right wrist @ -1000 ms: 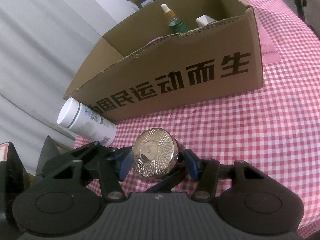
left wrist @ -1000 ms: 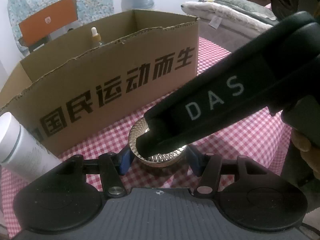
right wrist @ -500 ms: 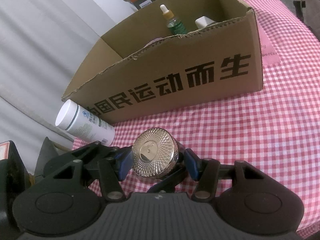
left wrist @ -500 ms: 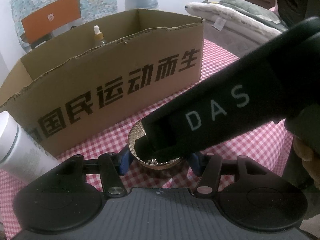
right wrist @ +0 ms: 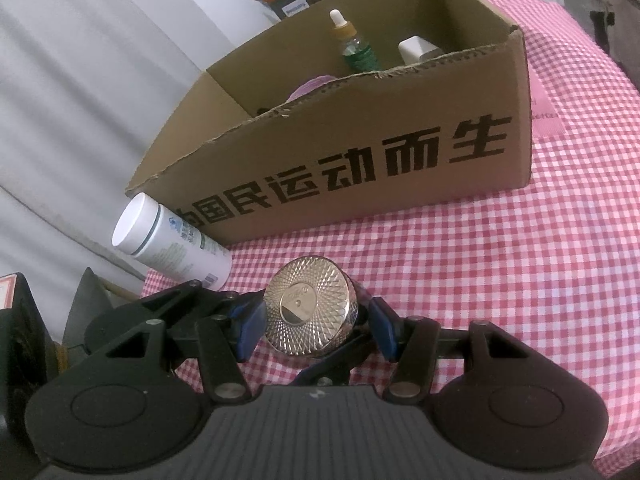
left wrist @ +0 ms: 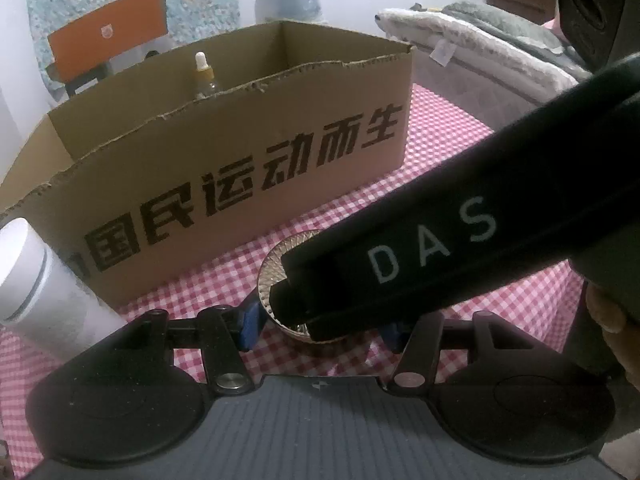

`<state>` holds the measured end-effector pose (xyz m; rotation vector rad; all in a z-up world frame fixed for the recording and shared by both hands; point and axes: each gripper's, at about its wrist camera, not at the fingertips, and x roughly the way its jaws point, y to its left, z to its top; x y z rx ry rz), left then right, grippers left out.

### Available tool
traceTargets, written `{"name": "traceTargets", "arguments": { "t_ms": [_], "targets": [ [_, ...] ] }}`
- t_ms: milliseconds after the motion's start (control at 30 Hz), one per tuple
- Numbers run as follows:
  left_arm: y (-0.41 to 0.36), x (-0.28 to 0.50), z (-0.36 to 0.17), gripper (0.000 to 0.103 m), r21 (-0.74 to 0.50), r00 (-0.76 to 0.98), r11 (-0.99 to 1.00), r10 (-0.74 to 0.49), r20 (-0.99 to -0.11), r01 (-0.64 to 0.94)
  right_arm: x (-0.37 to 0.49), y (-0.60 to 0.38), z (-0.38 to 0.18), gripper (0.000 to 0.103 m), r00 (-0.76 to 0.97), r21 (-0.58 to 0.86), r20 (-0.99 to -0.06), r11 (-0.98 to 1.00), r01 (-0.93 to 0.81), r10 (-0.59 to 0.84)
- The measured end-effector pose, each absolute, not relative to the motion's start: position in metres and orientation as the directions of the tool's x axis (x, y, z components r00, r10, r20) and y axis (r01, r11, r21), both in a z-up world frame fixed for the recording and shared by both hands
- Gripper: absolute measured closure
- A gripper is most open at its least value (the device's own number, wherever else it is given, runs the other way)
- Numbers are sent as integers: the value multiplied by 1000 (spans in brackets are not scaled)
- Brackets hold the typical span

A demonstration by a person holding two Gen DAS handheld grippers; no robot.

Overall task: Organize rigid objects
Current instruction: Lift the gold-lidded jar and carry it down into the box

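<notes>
1. Low at centre frame, my right gripper (right wrist: 314, 322) clenches the gold jar (right wrist: 310, 310), lid facing the camera.
2. My left gripper (left wrist: 320, 322) brackets it too; contact unclear.
3. Cardboard box (right wrist: 360, 168) lies beyond, upper frame.

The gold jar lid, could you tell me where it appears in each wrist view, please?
Left wrist: gold jar lid low centre, mostly hidden behind the other gripper's black body.
Right wrist: low centre, fully visible between the blue pads.
Shared landmark: the cardboard box behind it.

Jar (right wrist: 310, 312) before box (right wrist: 360, 168), bottle (right wrist: 172, 240) left
</notes>
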<state>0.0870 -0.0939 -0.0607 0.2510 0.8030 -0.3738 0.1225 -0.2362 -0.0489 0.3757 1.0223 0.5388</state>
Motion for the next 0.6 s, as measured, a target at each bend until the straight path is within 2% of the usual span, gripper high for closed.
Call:
{"name": "traceTargets", "arguments": {
  "t_ms": [600],
  "targets": [
    [-82, 72, -46, 47, 82, 673, 911, -235, -701, 404, 114, -231, -31, 44, 438, 513, -685, 812, -279, 583]
  ]
}}
